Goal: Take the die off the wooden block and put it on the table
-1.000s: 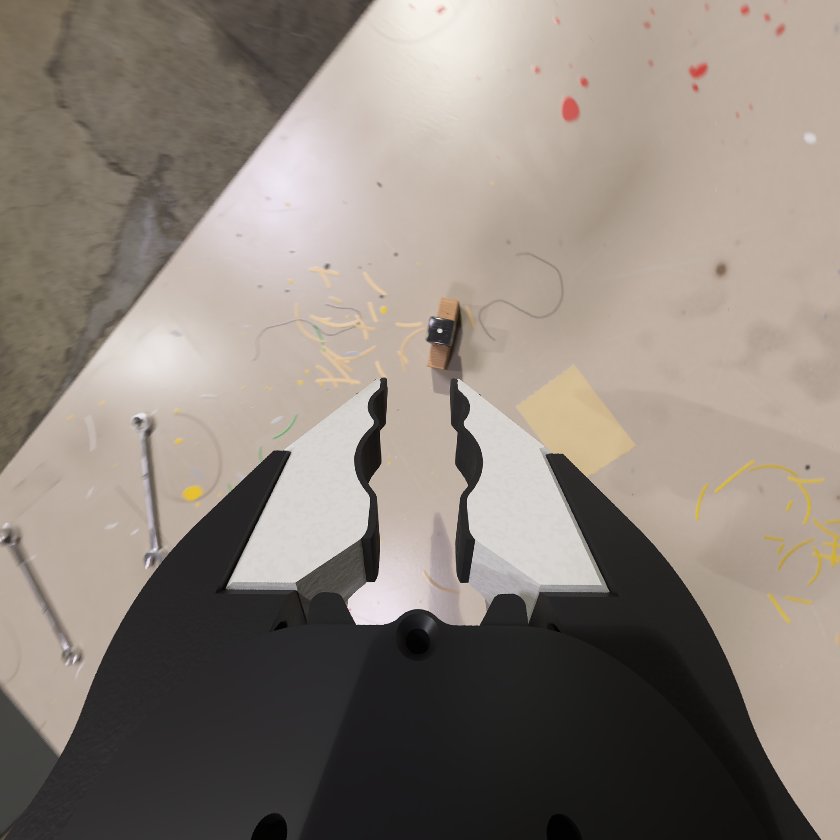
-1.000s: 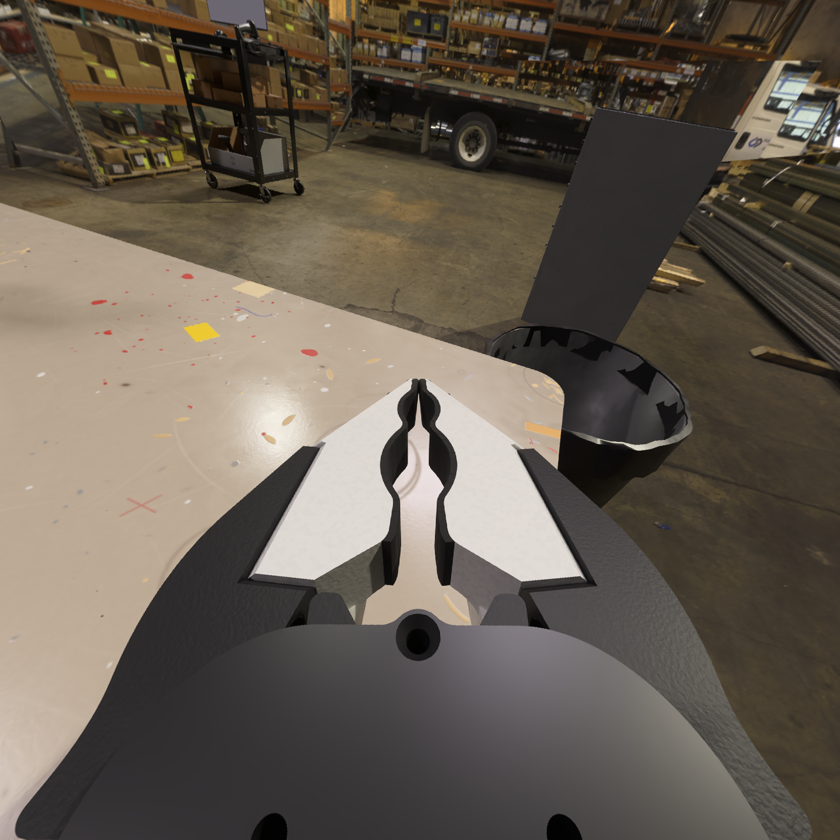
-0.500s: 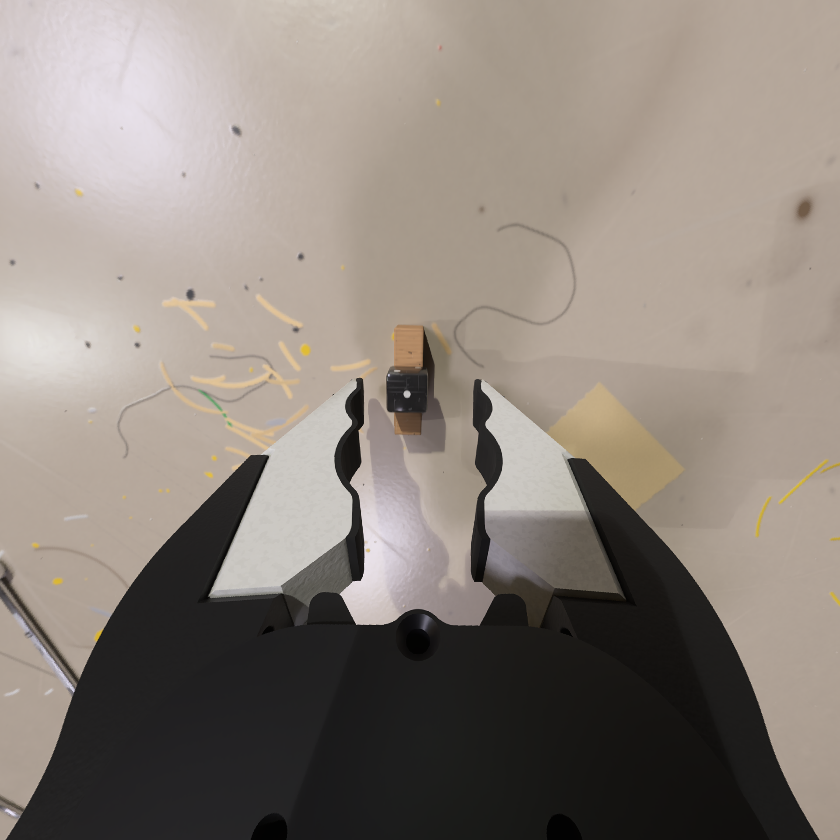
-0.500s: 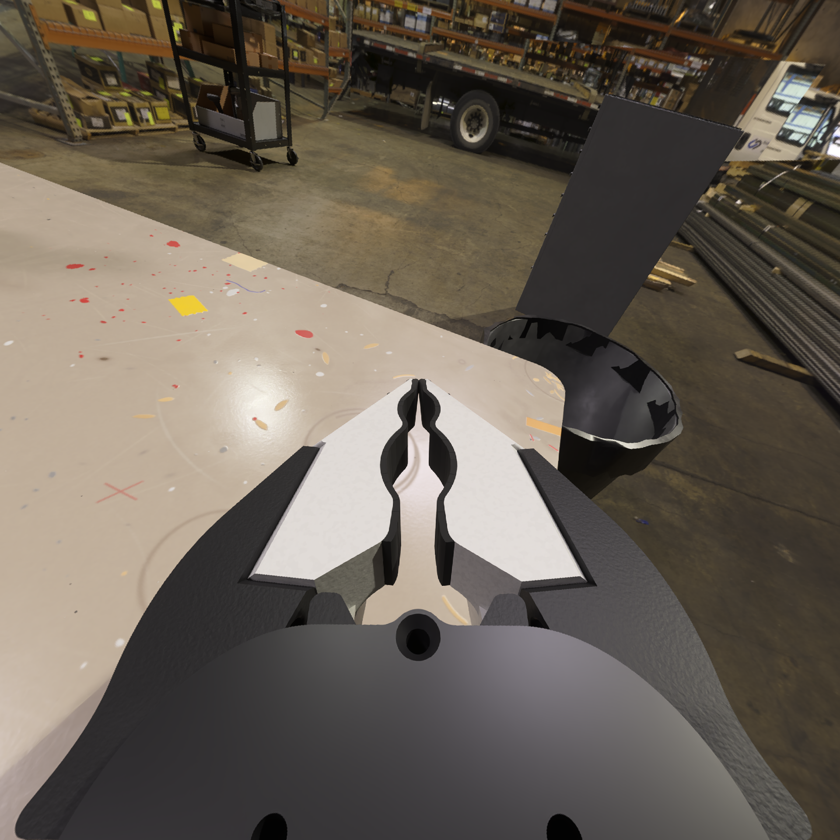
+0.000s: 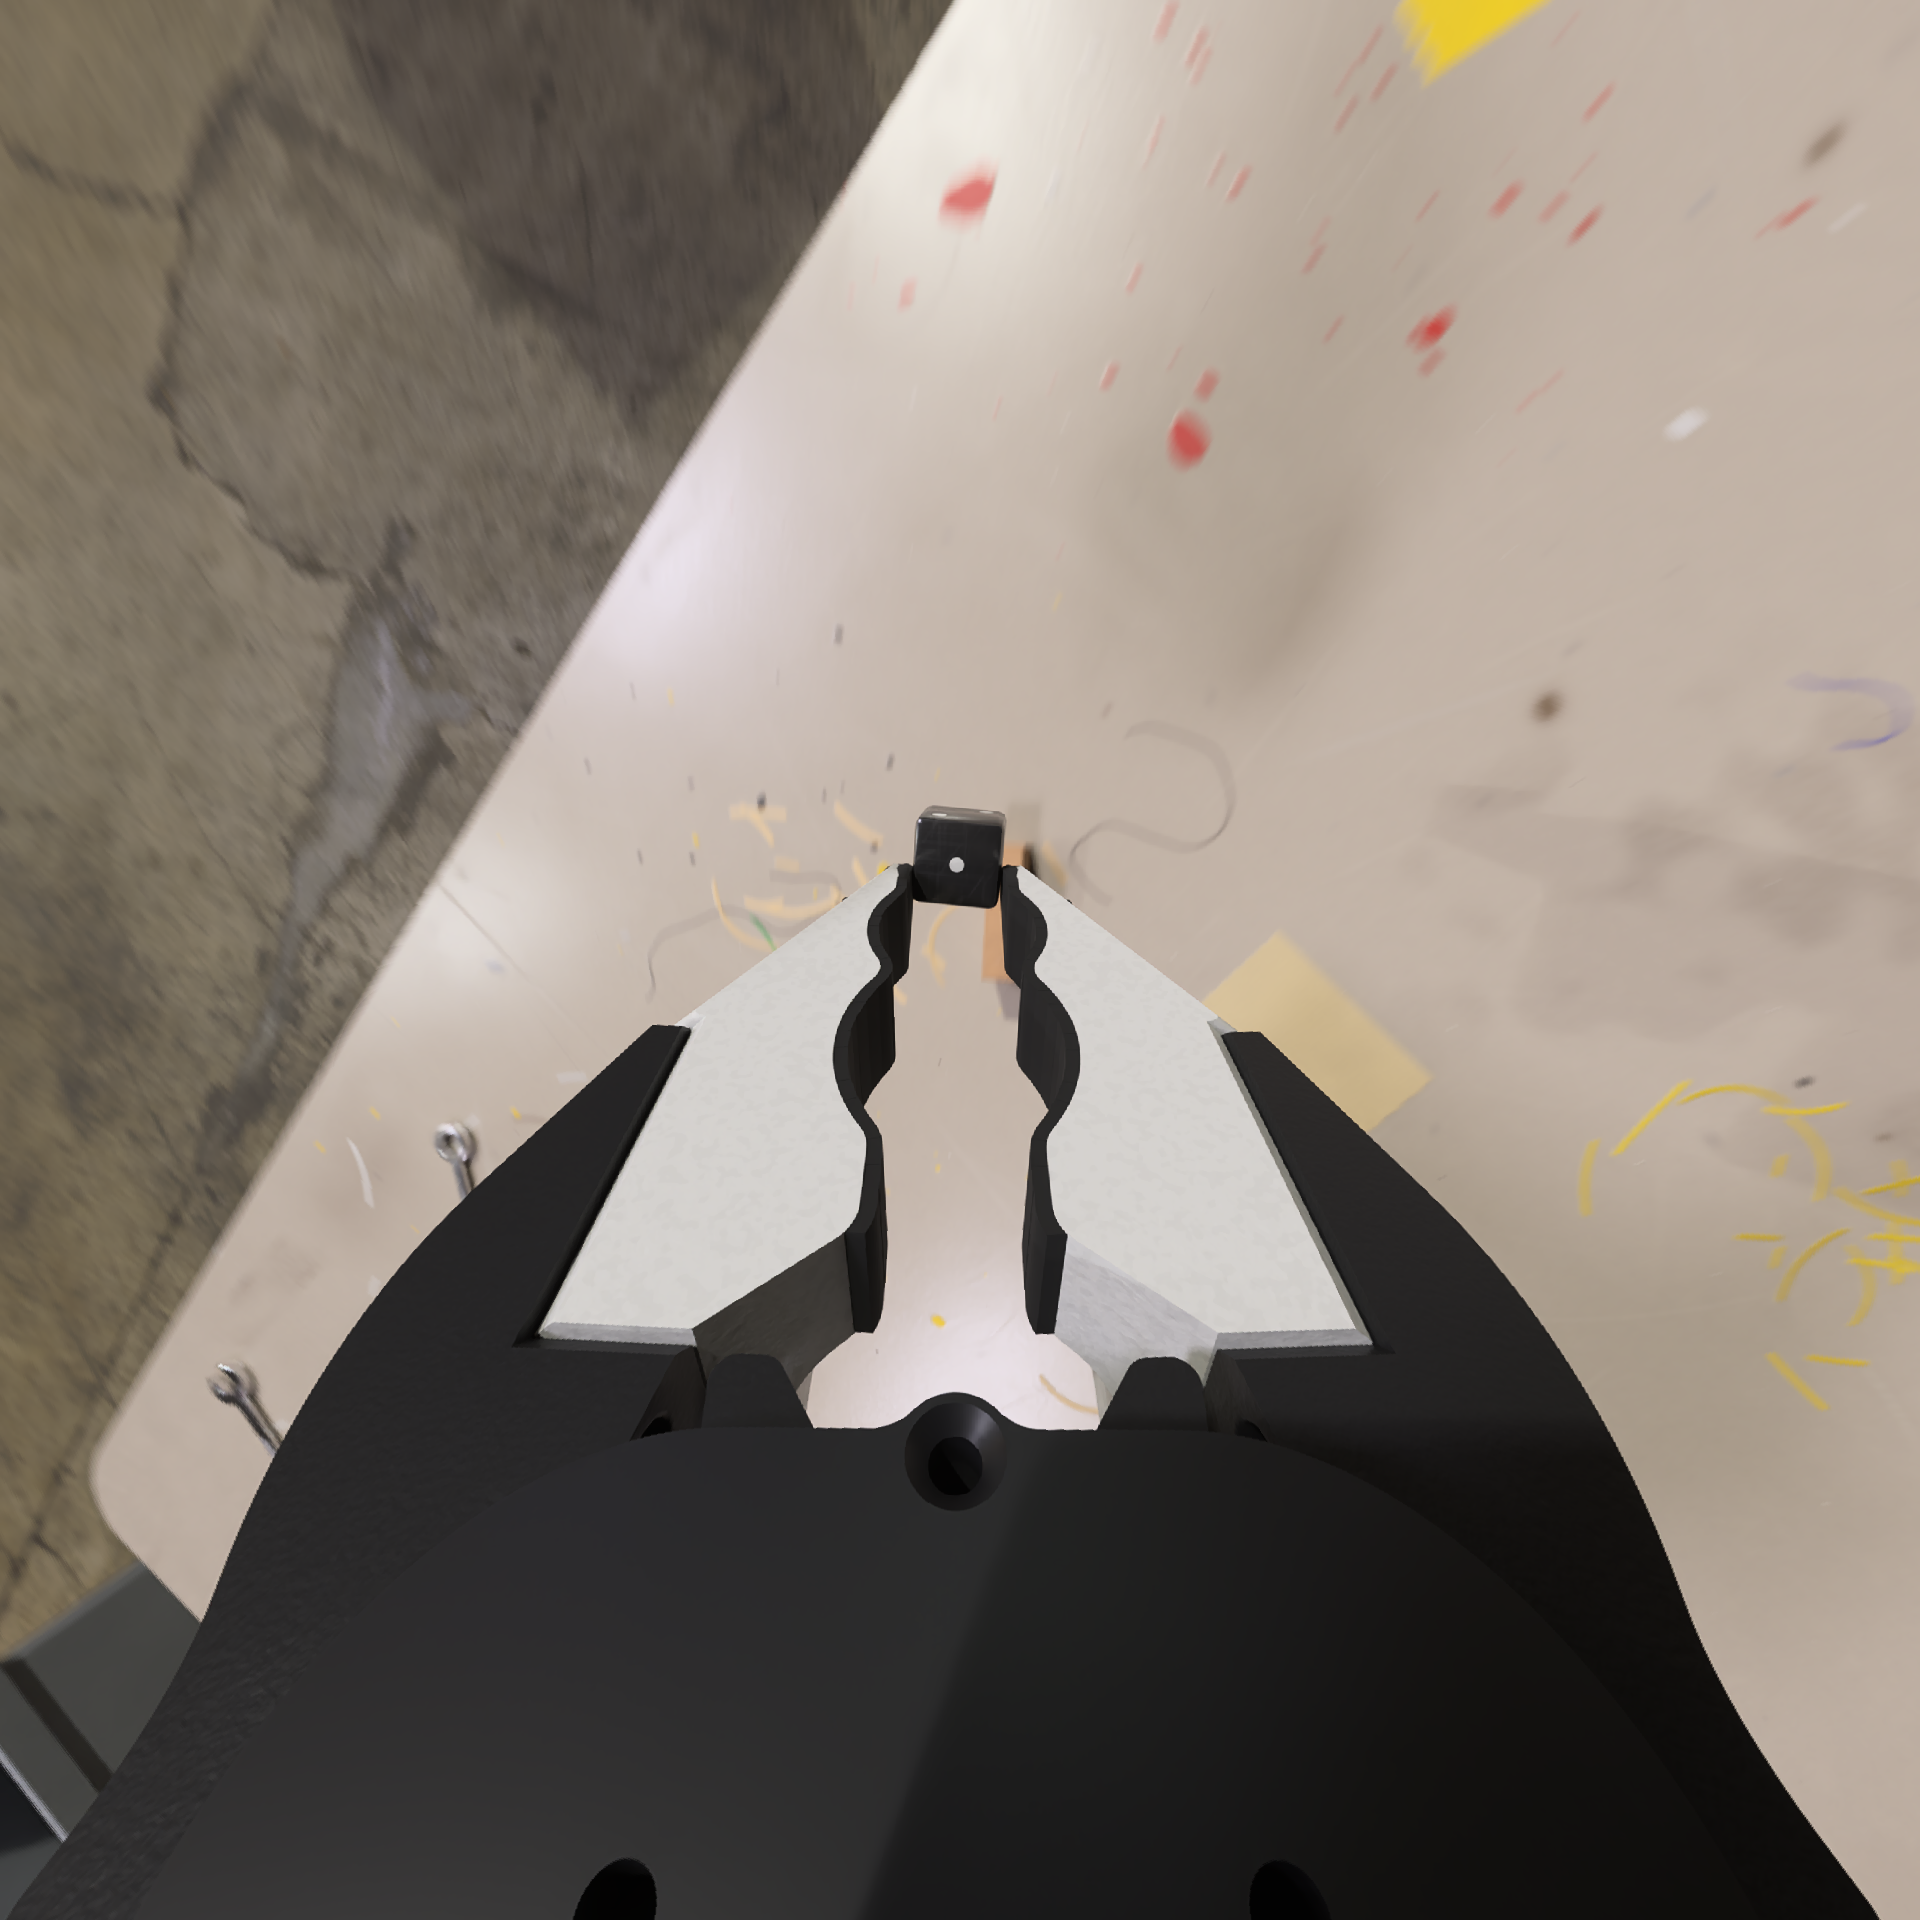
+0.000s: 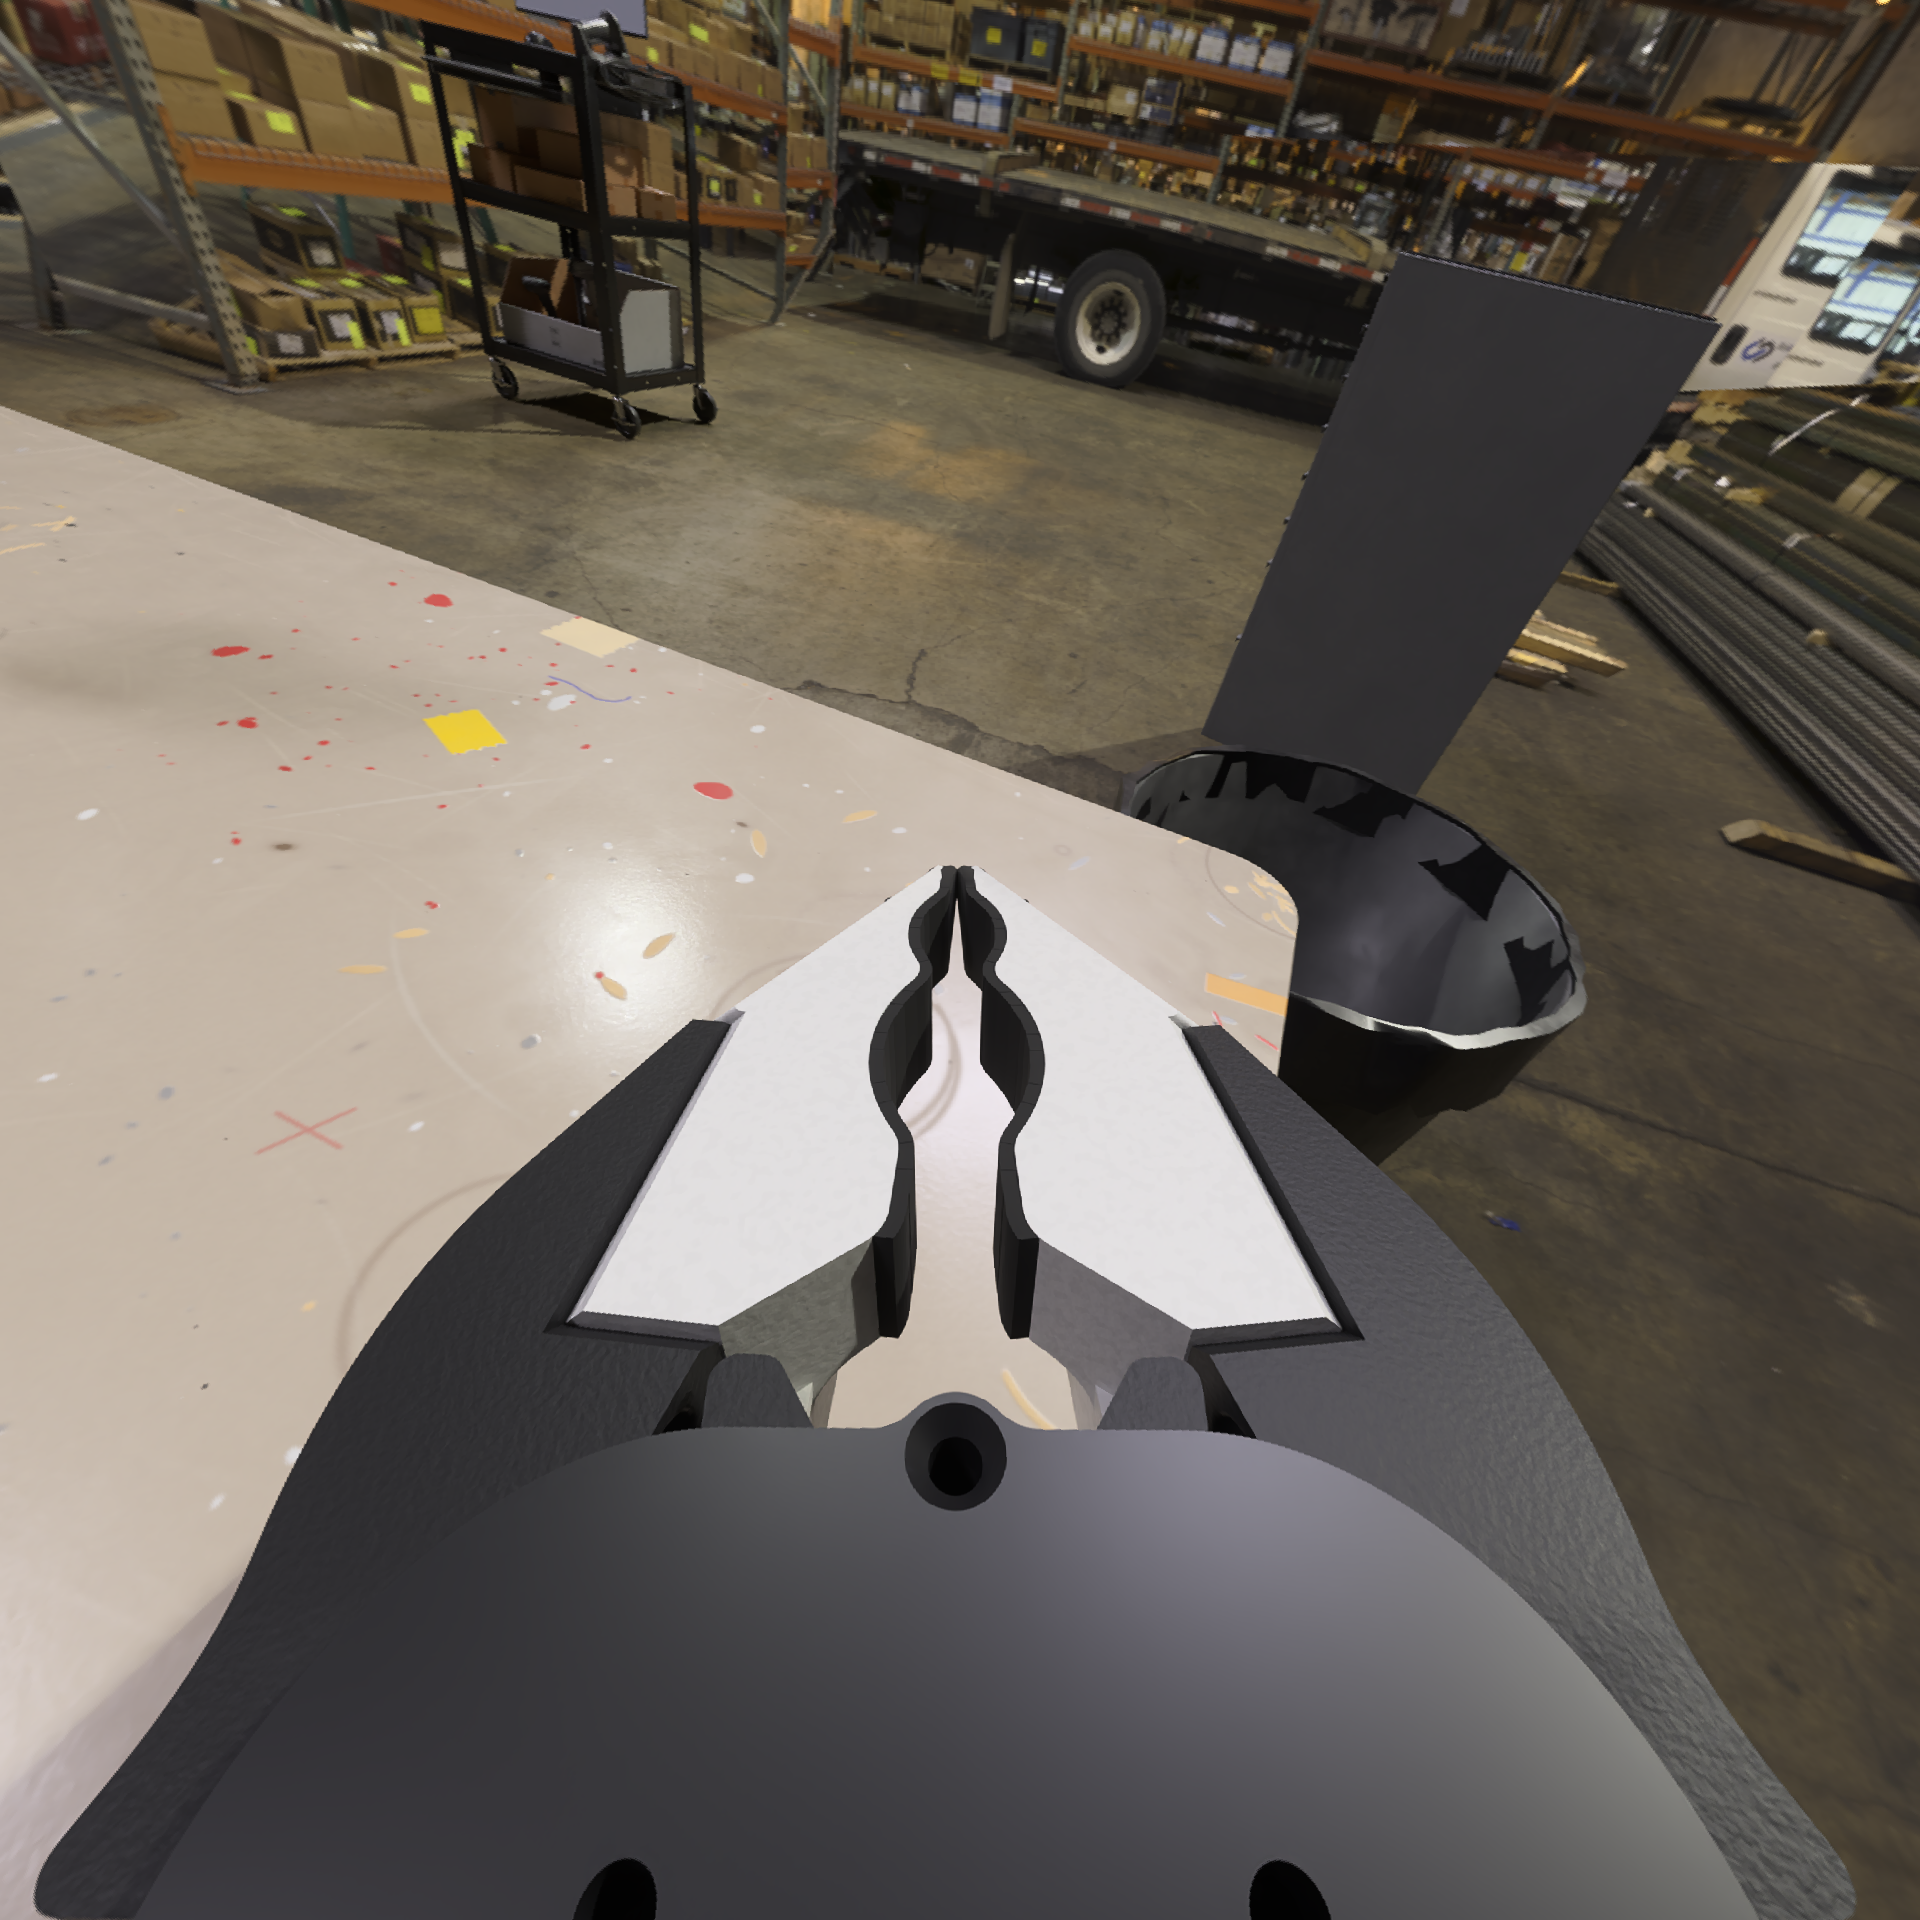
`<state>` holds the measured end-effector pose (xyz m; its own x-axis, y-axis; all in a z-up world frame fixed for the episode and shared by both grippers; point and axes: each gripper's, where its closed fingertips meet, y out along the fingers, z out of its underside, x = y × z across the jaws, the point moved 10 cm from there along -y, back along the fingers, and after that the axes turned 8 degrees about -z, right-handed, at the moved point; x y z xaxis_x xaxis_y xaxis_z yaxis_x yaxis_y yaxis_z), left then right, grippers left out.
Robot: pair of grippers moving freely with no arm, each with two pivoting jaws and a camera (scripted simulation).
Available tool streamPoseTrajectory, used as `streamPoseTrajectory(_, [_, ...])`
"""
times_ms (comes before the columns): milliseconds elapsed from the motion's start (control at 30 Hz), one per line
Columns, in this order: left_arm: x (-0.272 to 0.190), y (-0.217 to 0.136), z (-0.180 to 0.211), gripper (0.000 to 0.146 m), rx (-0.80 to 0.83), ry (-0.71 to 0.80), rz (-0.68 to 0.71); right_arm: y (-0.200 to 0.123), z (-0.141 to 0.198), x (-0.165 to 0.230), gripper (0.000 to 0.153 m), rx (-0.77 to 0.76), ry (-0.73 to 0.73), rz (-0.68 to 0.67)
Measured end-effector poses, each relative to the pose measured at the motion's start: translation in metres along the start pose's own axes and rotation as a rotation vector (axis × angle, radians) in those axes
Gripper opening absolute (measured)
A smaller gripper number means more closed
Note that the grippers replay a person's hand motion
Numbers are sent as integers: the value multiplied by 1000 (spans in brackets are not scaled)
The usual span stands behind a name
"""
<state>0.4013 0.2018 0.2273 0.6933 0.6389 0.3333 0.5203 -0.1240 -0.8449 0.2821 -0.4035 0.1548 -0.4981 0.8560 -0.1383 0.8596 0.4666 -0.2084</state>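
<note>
2 wrenches [image 5: 453, 1151] near table's left edge, partly hidden; tan patch [image 5: 1320, 1039] and yellow scribbles [image 5: 1808, 1226] to the right, red spatter [image 5: 1187, 436] farther up. Off the corner: black bin [image 6: 1403, 935], dark panel [image 6: 1455, 520] behind it. Bkgd: cart [image 6: 582, 218], shelving w/ boxes [image 6: 281, 156], flatbed trailer [image 6: 1101, 239], pipe stack [image 6: 1787, 603].

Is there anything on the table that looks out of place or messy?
Nothing is damaged. The table bears red spatter and yellow shavings. Two wrenches lie near its left edge. The left gripper holds the die above the wooden block.
</note>
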Motion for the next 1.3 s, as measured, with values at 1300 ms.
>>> streamPoseTrajectory(1300, [-259, 172, -319, 54, -123, 293, 482, 7, 14, 8, 1, 69, 17, -125])
